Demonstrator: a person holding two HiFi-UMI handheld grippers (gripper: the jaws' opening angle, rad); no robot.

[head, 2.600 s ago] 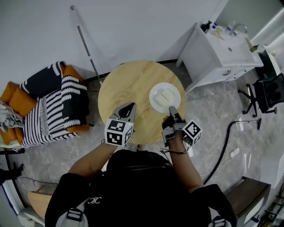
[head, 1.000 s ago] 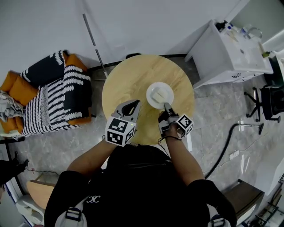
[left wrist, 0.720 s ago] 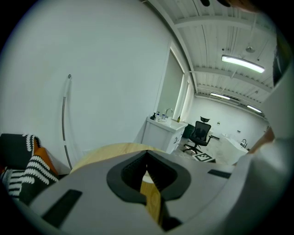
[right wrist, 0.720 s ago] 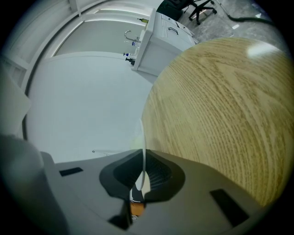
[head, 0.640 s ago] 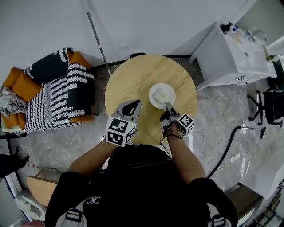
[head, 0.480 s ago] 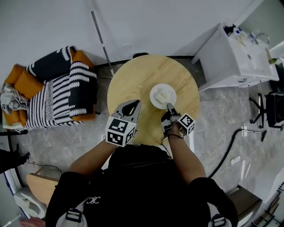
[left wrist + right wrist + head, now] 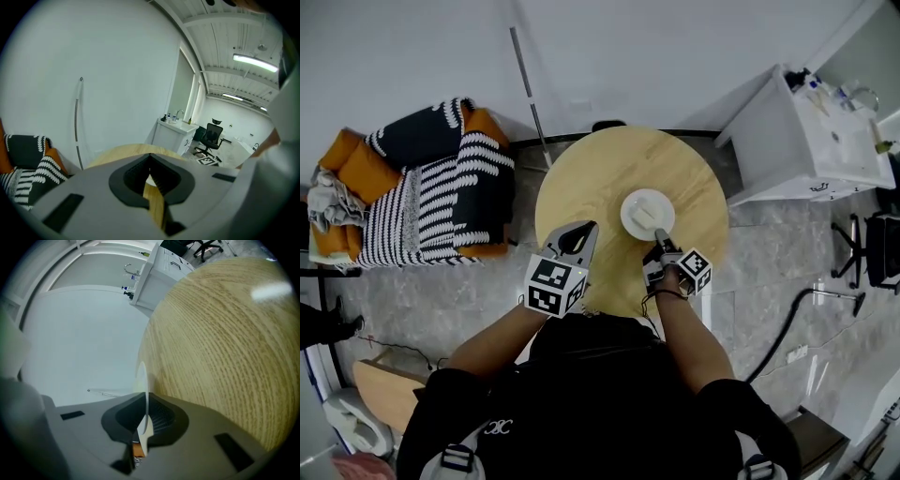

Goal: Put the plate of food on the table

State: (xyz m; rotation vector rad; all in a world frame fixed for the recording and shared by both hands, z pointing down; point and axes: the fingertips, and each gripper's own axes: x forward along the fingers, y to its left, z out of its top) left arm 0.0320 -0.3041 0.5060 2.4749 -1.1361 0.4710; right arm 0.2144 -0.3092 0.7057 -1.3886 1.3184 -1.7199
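Note:
A white plate (image 7: 631, 217) with a pale block of food (image 7: 648, 212) on it is over the round wooden table (image 7: 591, 178), right of the middle. My right gripper (image 7: 659, 236) is shut on the plate's near rim. In the right gripper view the plate (image 7: 142, 380) shows edge-on between the pads of that gripper (image 7: 145, 420), close to the table top (image 7: 225, 333); I cannot tell if it touches. My left gripper (image 7: 581, 231) hangs shut and empty over the table's near left part. In its own view the left gripper (image 7: 150, 157) has only the table (image 7: 122, 152) ahead.
A sofa with orange cushions and a black-and-white striped blanket (image 7: 422, 187) stands left of the table. A white sink cabinet (image 7: 825, 122) is at the right, an office chair (image 7: 881, 253) beyond it. A black hose (image 7: 787, 319) lies on the floor, and a thin pole (image 7: 530, 80) leans on the wall.
The right gripper has carried the plate from the table's right side in toward its middle. The left gripper keeps its place, and the whole view has shifted a little.

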